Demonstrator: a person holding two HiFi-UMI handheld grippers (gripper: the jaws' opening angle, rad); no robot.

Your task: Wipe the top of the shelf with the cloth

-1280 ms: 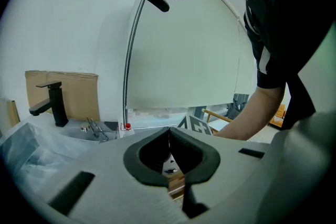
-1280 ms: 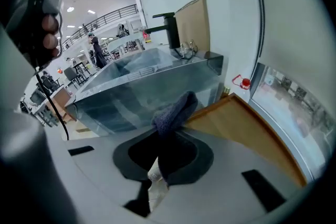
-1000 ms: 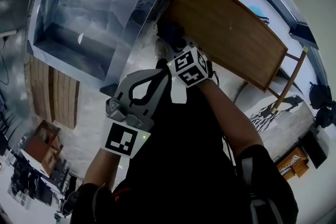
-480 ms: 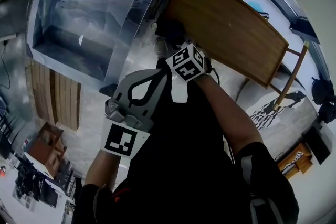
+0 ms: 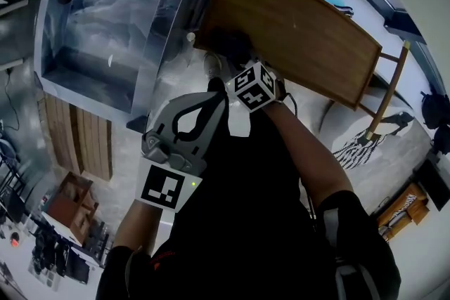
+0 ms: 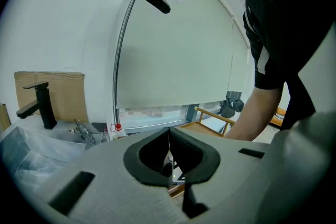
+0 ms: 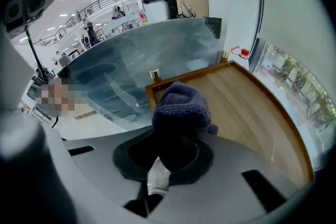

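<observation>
**Right claw** (image 7: 176, 136): jaws clamped on the cloth (image 7: 181, 105), with the fabric filling the dark padded opening between them. In the head view its marker cube (image 5: 253, 86), white with black squares, sits just behind the cloth.

**Cloth**: dark blue-purple with a nubby, towel-like pile, bunched into a rounded lump. A small white tag (image 7: 157, 178) hangs at the base of the jaws. The lump lies over the top of the shelf (image 7: 252, 113), at the end nearest the sink unit and close to a corner.

**Shelf**: flat rectangular top of brown wood with straight grain and a thin raised rim. Pale wooden legs (image 5: 390, 95) show at the far end.

**Left claw** (image 6: 169, 136): jaws together with nothing between them, held off the shelf in front of the person's body. The shell is grey moulded plastic and the pads are dark and curved.

**Sink unit** (image 5: 151, 46): grey metal walls, covered in clear crinkled film, standing just beside the shelf.

**Faucet** (image 6: 39, 105): matt black and angular.

**Cardboard sheet** (image 6: 63, 93): brown and flat, standing upright behind the faucet.
</observation>
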